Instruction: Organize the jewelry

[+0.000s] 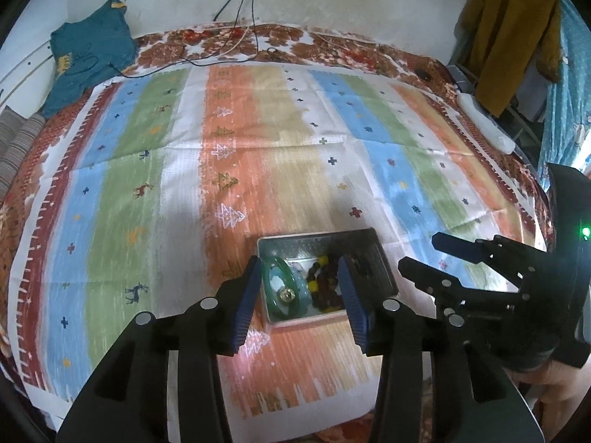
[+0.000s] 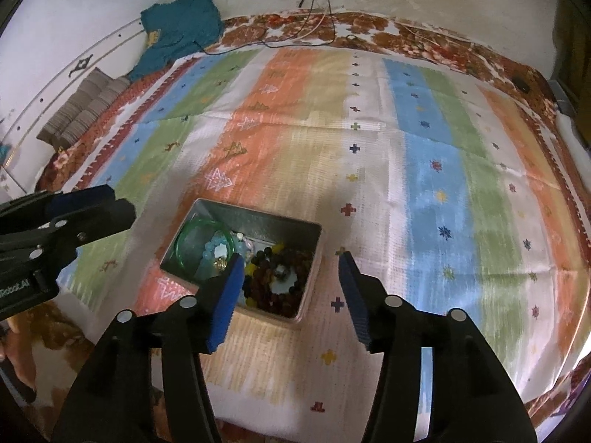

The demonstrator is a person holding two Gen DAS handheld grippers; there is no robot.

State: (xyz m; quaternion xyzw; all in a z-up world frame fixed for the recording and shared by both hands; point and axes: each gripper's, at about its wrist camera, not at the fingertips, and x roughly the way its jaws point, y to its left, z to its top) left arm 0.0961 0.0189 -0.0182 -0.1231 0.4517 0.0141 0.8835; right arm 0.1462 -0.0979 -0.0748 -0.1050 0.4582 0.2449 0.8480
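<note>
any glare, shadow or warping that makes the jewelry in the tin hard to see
Left wrist view: the tin sits in shadow, its beads dim, and the left tool frames them. Right wrist view: the green bangle and beads read more clearly, though fisheye bending curves the striped cloth.

tin (image 2: pixel 310 234) on cloth (image 2: pixel 424 155) | bangle (image 2: pixel 184 238) left, beads (image 2: pixel 280 277) right inside
</note>
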